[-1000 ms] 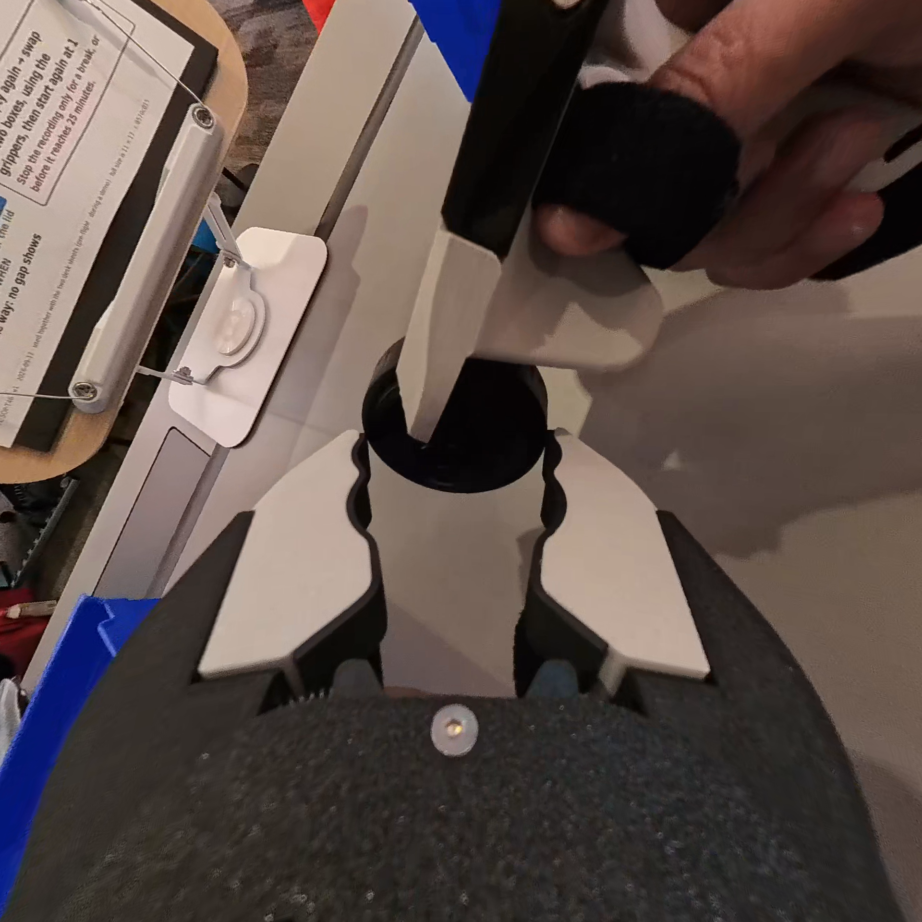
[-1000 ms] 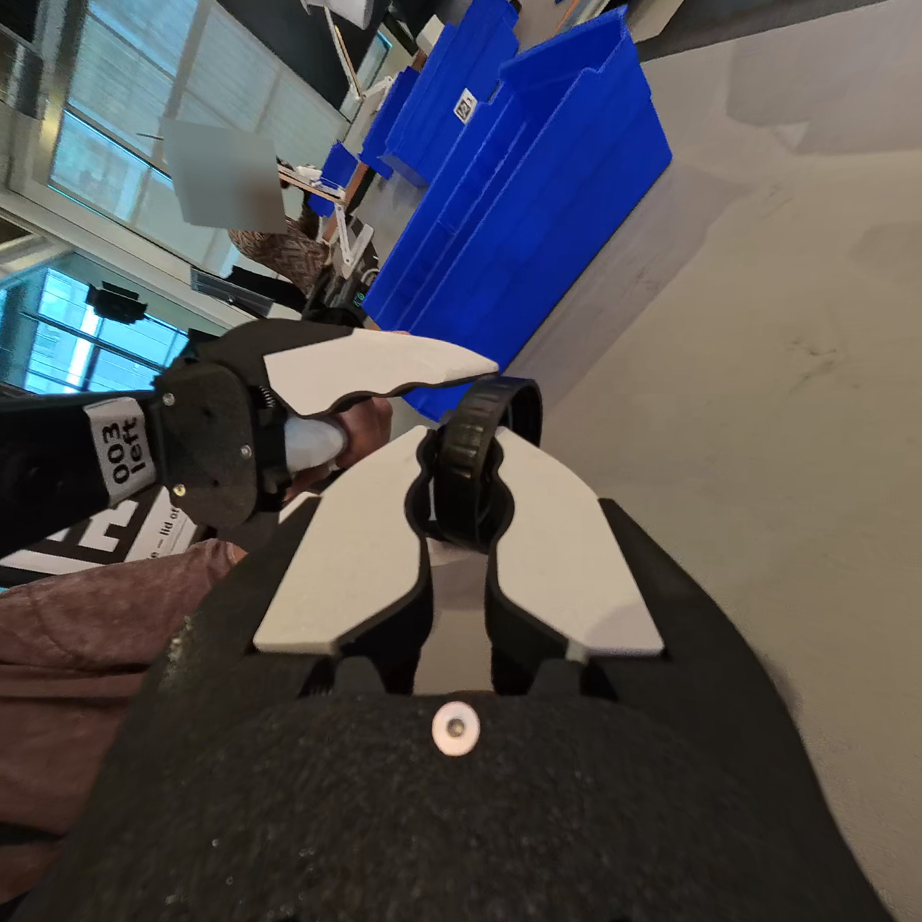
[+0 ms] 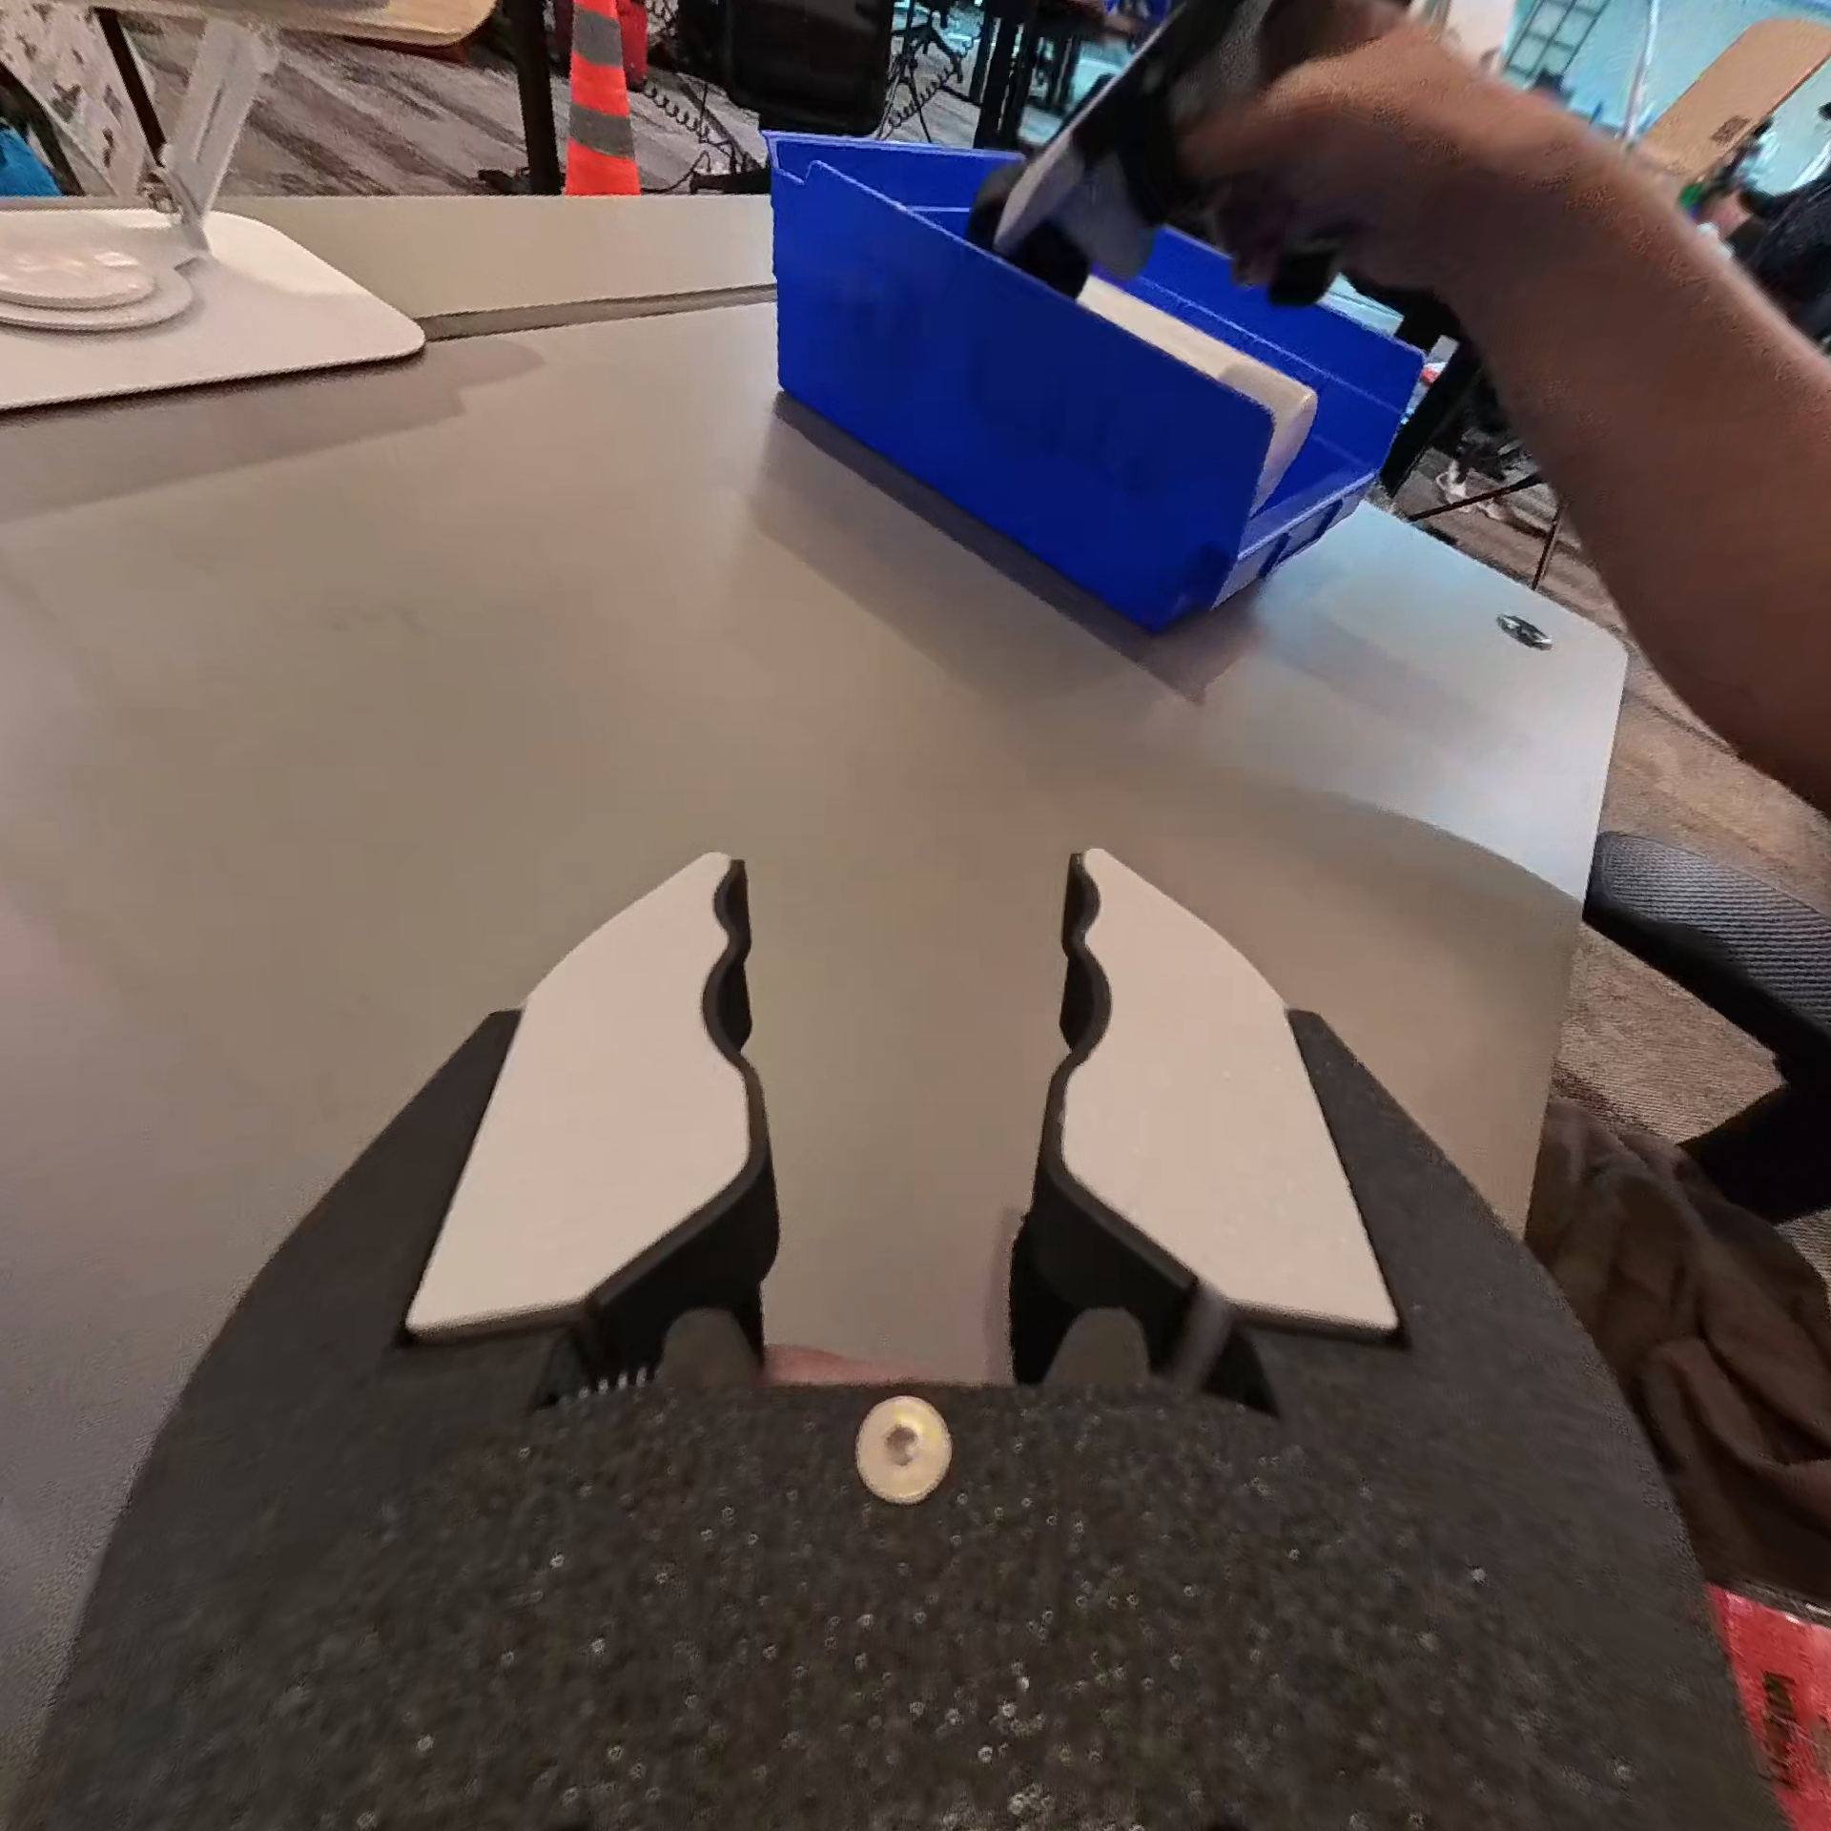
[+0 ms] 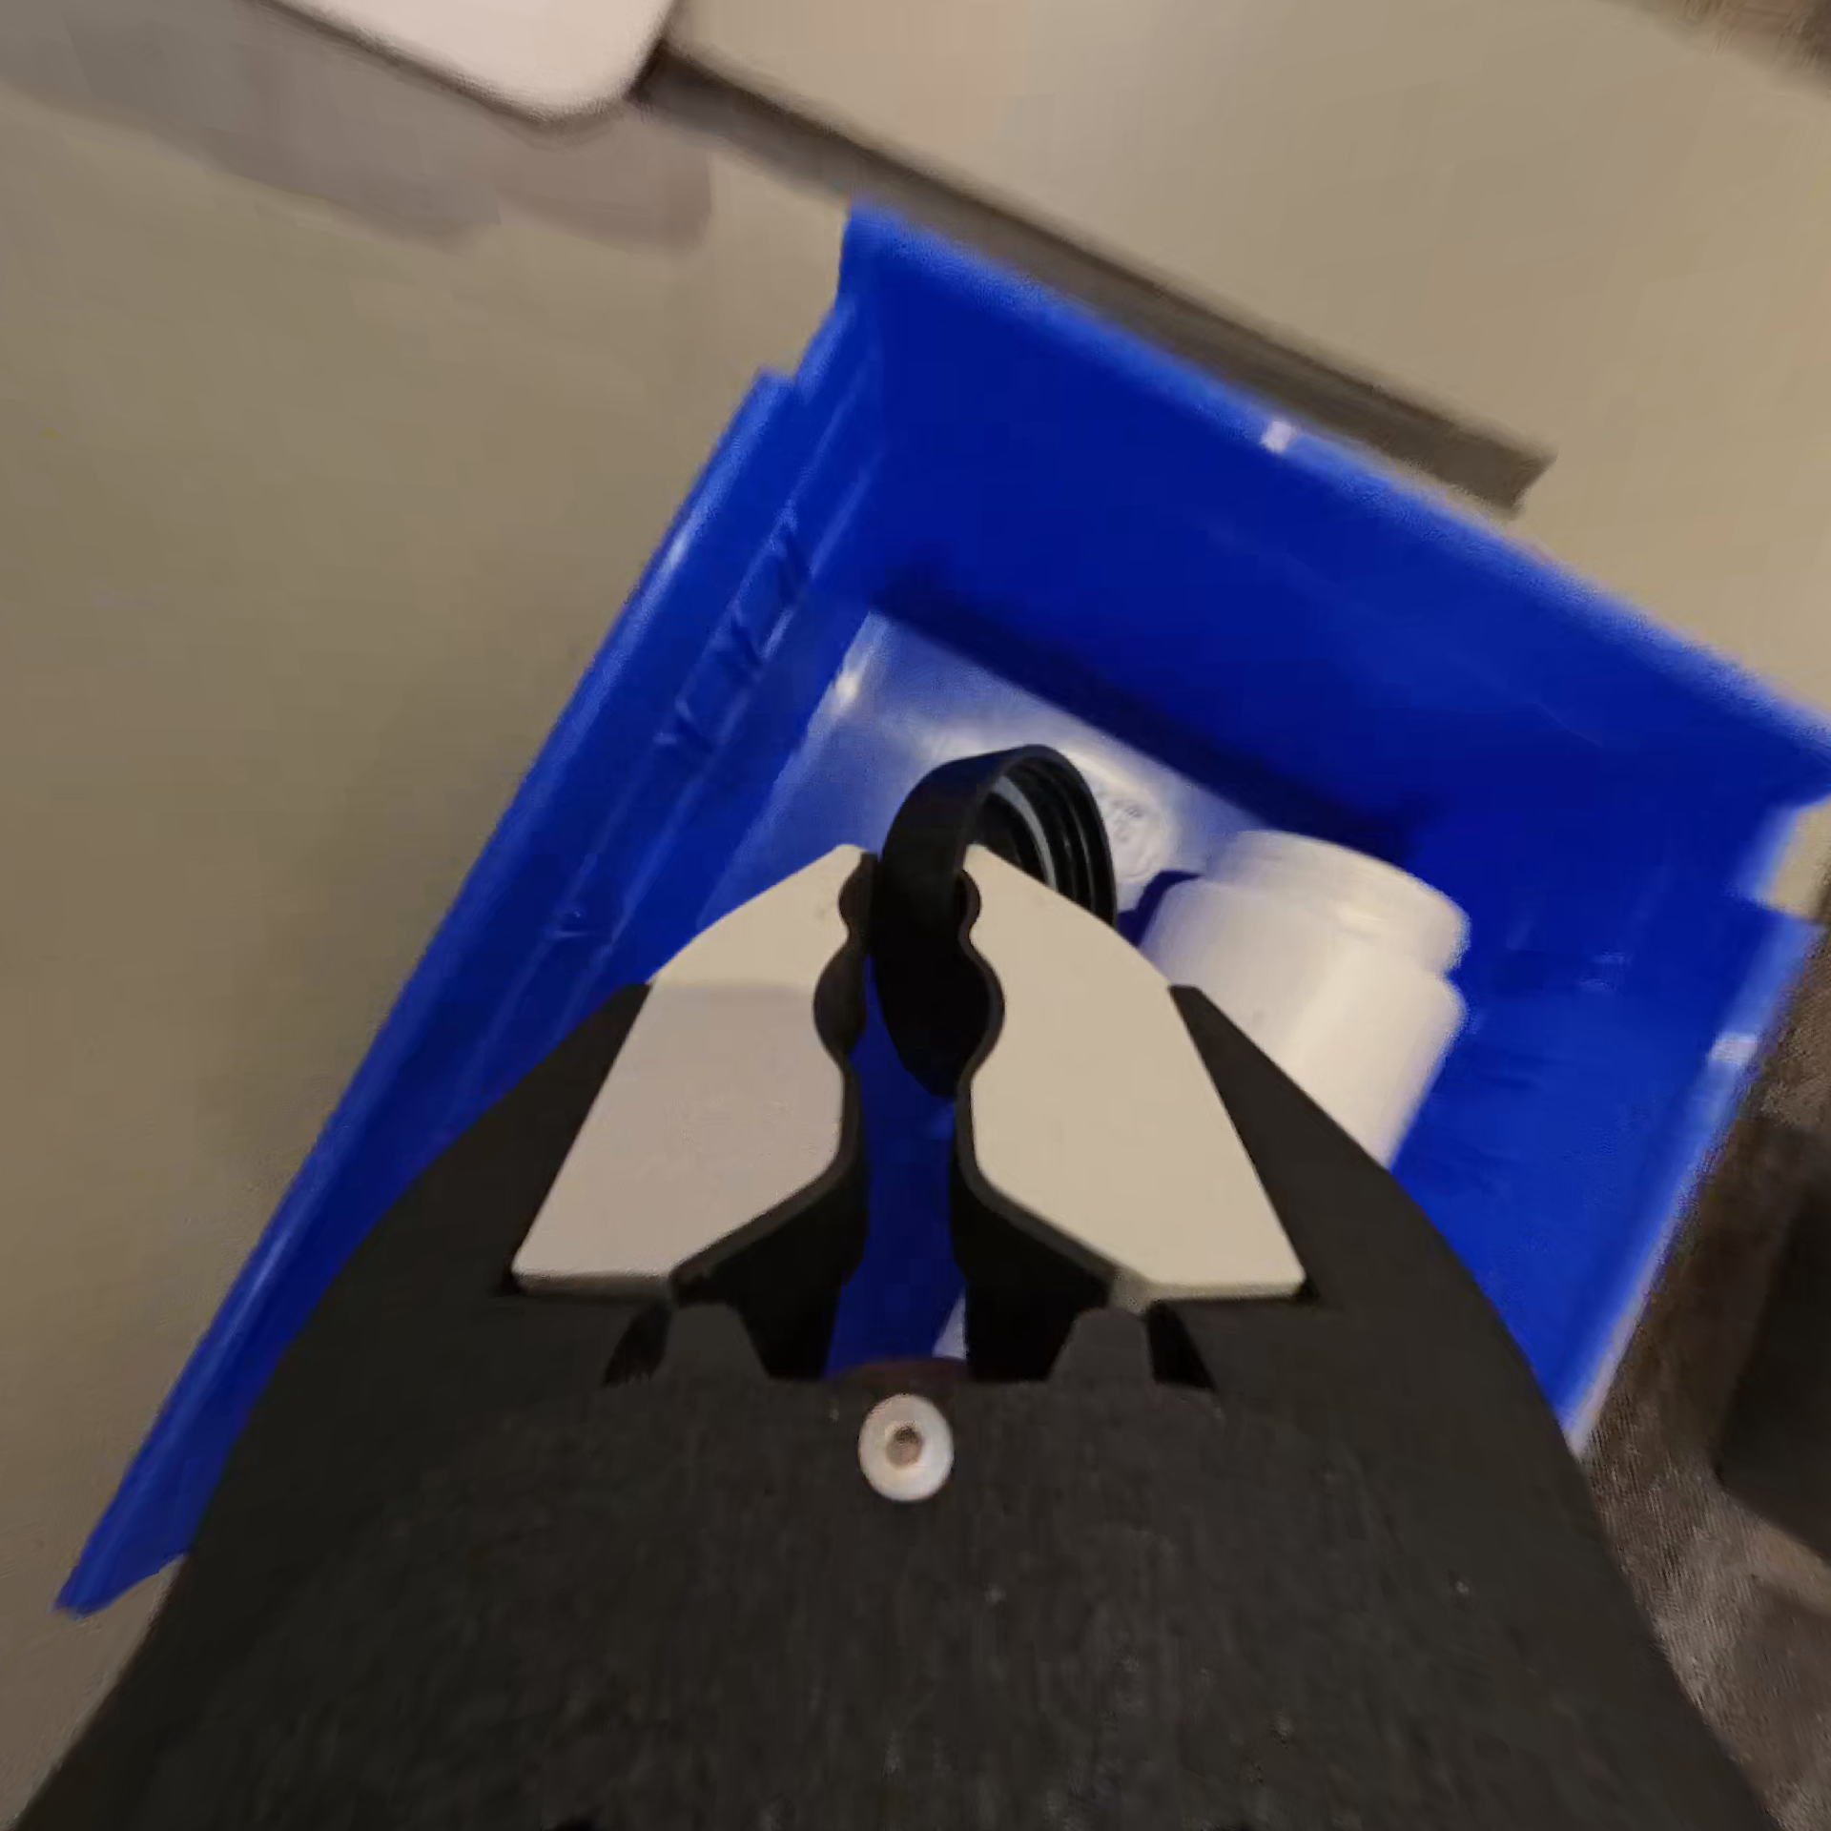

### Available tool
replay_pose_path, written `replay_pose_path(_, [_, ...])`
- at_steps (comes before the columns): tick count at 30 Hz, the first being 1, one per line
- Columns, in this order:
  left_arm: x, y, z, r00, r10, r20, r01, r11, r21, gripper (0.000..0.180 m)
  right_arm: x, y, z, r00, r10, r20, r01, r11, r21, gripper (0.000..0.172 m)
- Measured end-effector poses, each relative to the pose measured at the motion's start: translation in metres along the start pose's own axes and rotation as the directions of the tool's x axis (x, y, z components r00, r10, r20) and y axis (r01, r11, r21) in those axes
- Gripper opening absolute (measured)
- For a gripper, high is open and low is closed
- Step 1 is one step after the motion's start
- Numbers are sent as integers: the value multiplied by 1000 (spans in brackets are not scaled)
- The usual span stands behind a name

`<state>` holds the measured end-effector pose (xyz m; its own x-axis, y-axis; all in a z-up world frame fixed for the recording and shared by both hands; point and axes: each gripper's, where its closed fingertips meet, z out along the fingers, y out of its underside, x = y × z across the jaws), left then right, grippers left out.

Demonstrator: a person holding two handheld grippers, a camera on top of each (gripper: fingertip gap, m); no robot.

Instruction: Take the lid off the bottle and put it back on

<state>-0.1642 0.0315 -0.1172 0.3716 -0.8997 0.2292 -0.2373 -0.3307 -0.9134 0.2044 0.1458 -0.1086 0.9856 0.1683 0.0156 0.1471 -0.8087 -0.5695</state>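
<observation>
Gripping a black lid (image 4: 926, 892) edge-on, the right claw (image 4: 916, 872) hangs over the blue bin (image 4: 991, 416); the lid's threaded inside shows. Inside the bin lies a white bottle (image 4: 1318, 991). Away from the bin, the left claw (image 3: 904, 872) stands apart, bare, over the counter (image 3: 495, 694).
</observation>
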Motion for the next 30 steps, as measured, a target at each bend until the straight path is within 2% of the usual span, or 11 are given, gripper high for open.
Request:
replay_pose_path(2, [-2, 4, 0, 1000, 8, 5, -8, 1000, -18, 60, -11, 9, 20, 999, -32, 12, 33, 998, -50, 13])
replay_pose_path(5, [-8, 6, -1, 999, 40, 35, -39, 999, -28, 60, -9, 16, 42, 992, -89, -87, 80, 992, -102, 13])
replay_pose_path(8, [-9, 11, -2, 1000, 20, 23, -19, 998, -53, 61, -10, 29, 62, 990, -105, -96, 86, 980, -181, 14])
replay_pose_path(10, [-8, 14, -3, 1000, 3, 12, -2, 998, -66, 65, -10, 28, 67, 991, -92, -102, 76, 985, -155, 18])
replay_pose_path(12, [-9, 14, -4, 1000, 13, 19, -12, 998, -68, 65, -10, 27, 64, 994, -62, -91, 50, 991, -121, 37])
replay_pose_path(15, [-10, 11, -8, 998, 43, 44, -40, 997, -60, 67, -17, 17, 27, 999, -16, -49, 15, 1000, -12, 45])
replay_pose_path(20, [9, -24, -33, 999, 9, 32, -10, 1000, 19, 66, -31, 8, -99, 991, -12, -130, 57, 937, 345, 45])
replay_pose_path(22, [3, -36, -53, 992, 37, 123, -44, 998, 53, 66, -47, 24, -129, 993, 16, -116, 37, 895, 444, 45])
replay_pose_path(24, [-15, -37, -79, 957, 60, 285, -82, 995, 63, 66, -66, 57, -134, 994, 69, -79, -23, 875, 484, 45])
replay_pose_path(27, [-49, -18, -124, 855, 36, 517, -72, 996, 49, 66, -98, 109, -119, 994, 104, -18, -79, 848, 523, 46])
replay_pose_path(30, [-81, 14, -165, 726, 14, 688, -38, 999, 20, 65, -99, 146, -103, 986, 148, -77, -85, 845, 528, 53])
